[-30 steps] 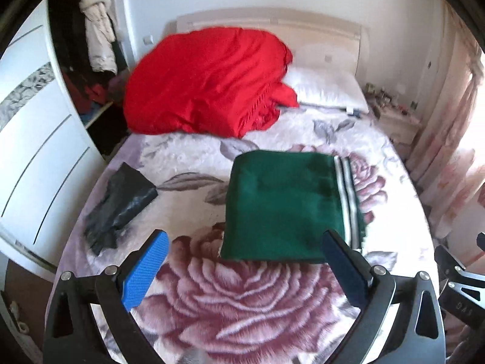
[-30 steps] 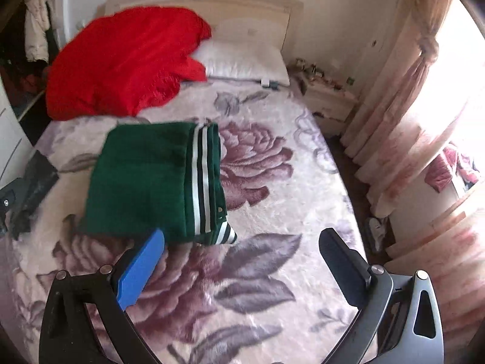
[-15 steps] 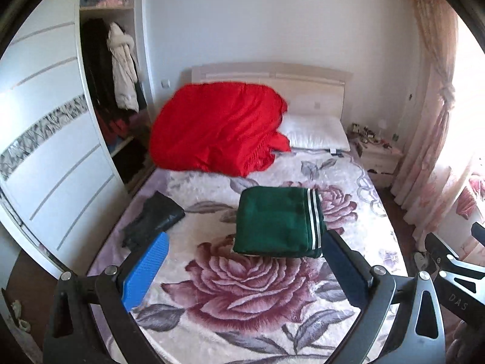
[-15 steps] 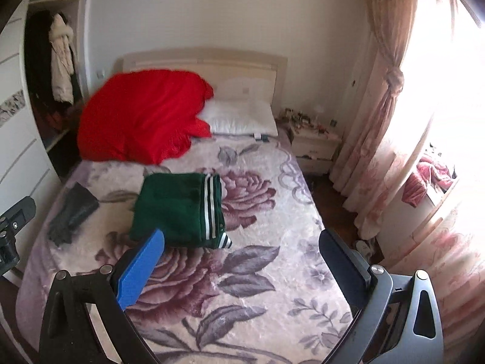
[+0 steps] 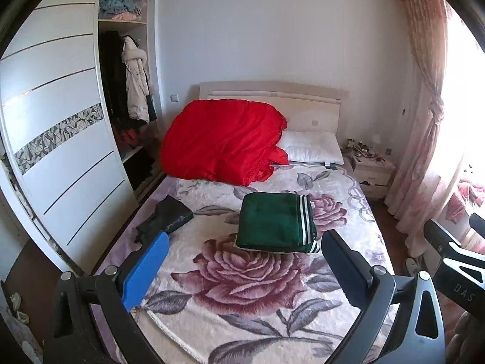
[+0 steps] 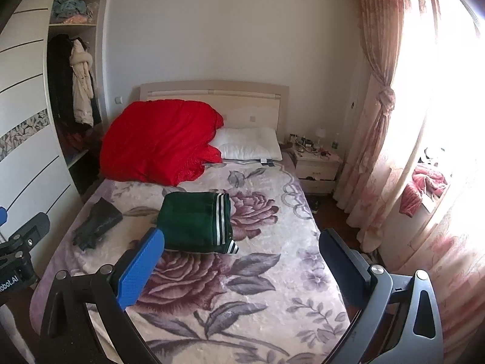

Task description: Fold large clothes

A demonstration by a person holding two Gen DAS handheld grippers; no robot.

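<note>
Both grippers, left gripper [image 5: 242,261] and right gripper [image 6: 242,257], hang spread and empty well back from the folded dark-green striped garment [image 5: 274,223] lying on the floral bed blanket [image 5: 242,279], seemingly because folding is finished.

Two markings are legible. In the left wrist view, white letters "DAS" stand on the black body of the right gripper [image 5: 454,261] at the right edge. In the right wrist view, white letters "obot.AI", cut off at the frame edge, stand on the left gripper [image 6: 18,261] body.
</note>
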